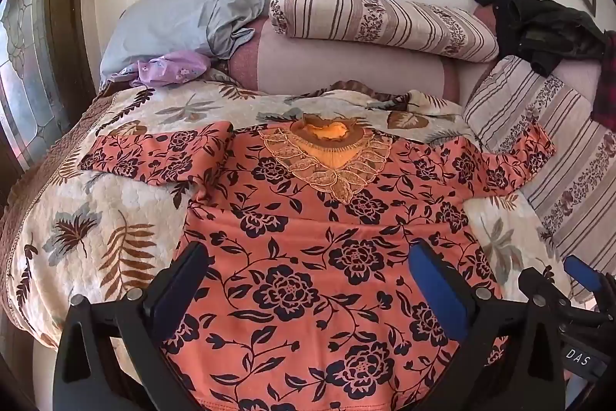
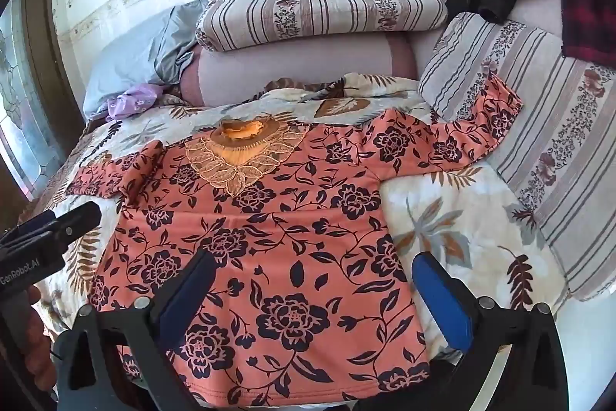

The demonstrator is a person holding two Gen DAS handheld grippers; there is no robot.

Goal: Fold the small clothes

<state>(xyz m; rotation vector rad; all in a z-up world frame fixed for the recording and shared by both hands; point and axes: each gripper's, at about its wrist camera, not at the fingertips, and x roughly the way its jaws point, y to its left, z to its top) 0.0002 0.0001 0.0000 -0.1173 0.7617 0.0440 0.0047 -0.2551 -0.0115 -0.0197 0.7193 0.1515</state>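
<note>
Both grippers hang wide open, left gripper (image 1: 308,280) and right gripper (image 2: 313,289), holding nothing above the hem end of the orange floral top (image 1: 327,249), spread flat on the leaf-print quilt (image 1: 96,218). Risk, I'd say: pinching quilt along with cloth, or slack sleeves bunching. Readable writing: "DAS", and "GenRobot.AI".

**Orange florals over a leafy cream bed**

The top (image 1: 327,257) is salmon-orange with dark navy roses and vines, and a golden embroidered collar (image 1: 327,156). The bedspread (image 1: 88,214) is cream with brown and grey-blue leaves. The bolster (image 1: 385,18) wears beige-and-brown stripes with floral bands. A grey-blue pillow (image 1: 173,22), lilac flowered cloth (image 1: 169,68) and black garment (image 1: 539,29) lie behind. The tongs (image 1: 313,268) are black with blue pads (image 1: 437,280).
</note>
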